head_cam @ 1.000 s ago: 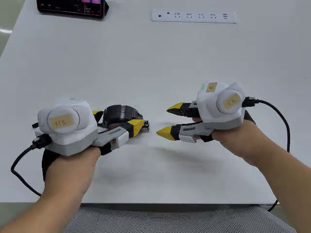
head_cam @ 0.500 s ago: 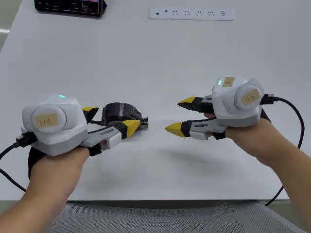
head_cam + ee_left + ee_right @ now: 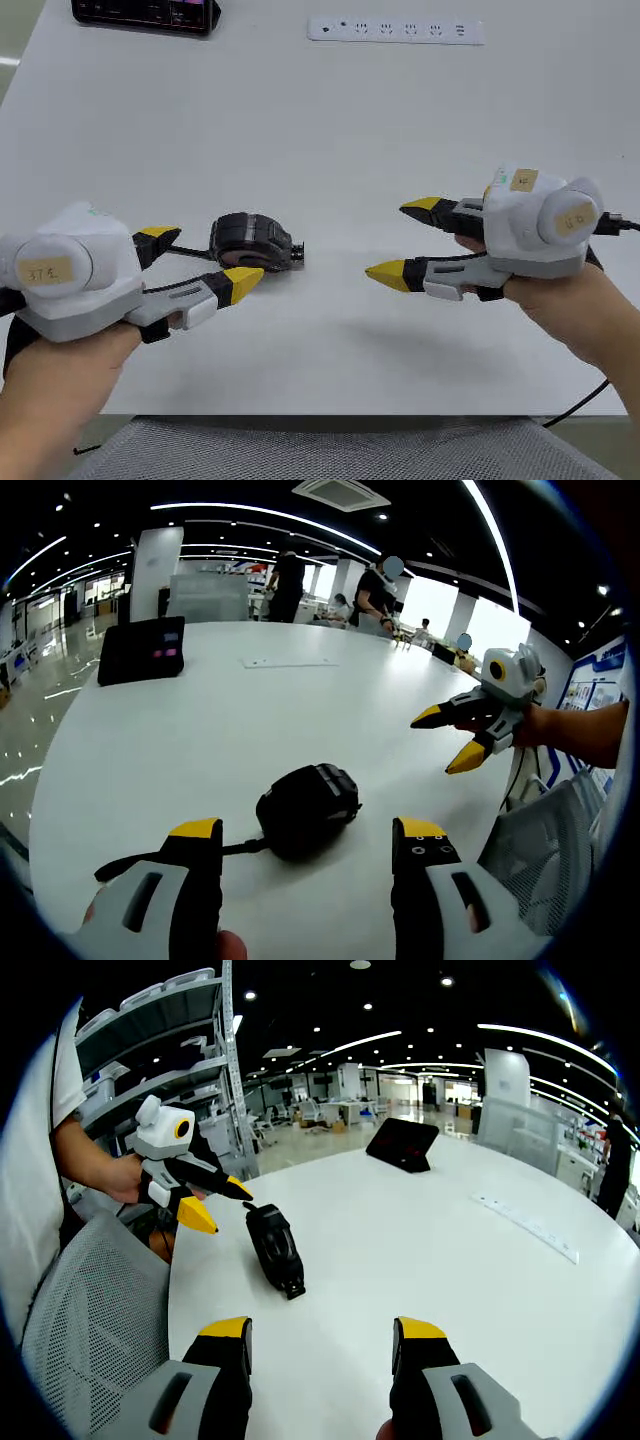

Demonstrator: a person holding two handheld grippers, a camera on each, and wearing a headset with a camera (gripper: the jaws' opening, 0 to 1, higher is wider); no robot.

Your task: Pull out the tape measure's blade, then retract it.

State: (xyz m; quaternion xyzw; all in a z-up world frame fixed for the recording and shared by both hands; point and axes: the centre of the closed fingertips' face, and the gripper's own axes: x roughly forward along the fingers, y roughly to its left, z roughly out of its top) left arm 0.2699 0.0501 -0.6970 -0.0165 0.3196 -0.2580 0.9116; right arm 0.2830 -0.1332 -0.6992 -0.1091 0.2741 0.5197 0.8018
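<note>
Left gripper (image 3: 205, 254) hangs over the near-left part of the white table (image 3: 320, 150), its housing cut off by the pic's left edge. Its jaws are spread wide w/ nothing between them, and the yellow tips stop just short of the tape measure (image 3: 250, 240). The hand under it is mostly hidden by the housing.

The tape measure is a black, rounded case lying on the table towards the near edge, left of centre and just right of the left gripper's tips. It's apart from both grippers. A thin dark strap (image 3: 130, 860) trails from its left side and passes behind the left gripper's jaw, so its end is hidden. There's a small dark nub (image 3: 297, 255) at the case's right end, pointing at the right gripper. It's too small to say whether it's the blade hook.

Bare table separates the nub from the right gripper (image 3: 398, 240), which hovers near the near edge, right of centre. Its jaws are also wide apart and hold nothing. A black cable (image 3: 590, 395) runs off its back and drops past the near edge.

On the far side, a dark flat device (image 3: 145, 12) sits at the far-left corner, its top cropped, screen unreadable. A white power strip (image 3: 395, 30) lies along the far edge, right of centre. A grey mesh chair (image 3: 330, 450) shows below the near edge.
</note>
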